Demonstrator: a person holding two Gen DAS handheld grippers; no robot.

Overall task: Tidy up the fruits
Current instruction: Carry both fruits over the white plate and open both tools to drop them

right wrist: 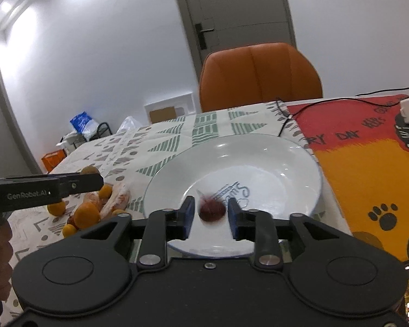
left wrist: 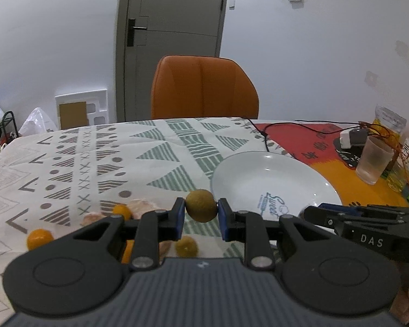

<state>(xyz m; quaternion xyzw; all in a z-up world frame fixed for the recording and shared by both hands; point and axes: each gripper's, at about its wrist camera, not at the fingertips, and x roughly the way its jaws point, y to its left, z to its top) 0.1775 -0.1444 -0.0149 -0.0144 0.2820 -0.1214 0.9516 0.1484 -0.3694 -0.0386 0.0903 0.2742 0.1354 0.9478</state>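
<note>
Our left gripper (left wrist: 201, 212) is clamped on a round green-brown fruit (left wrist: 200, 205), both blue pads pressing its sides, and we hold it lifted above the patterned tablecloth (left wrist: 95, 158), just left of the white plate (left wrist: 259, 174). Below it lie the other fruits — small orange ones (left wrist: 39, 238), another greenish one (left wrist: 186, 246) and some pale peel-like pieces.

Our right gripper (right wrist: 210, 212) sits over the plate's near side with its jaws parted; a dark red fruit (right wrist: 212, 210), blurred, lies between the fingers, touching neither — whether it rests on the plate we cannot tell.
</note>
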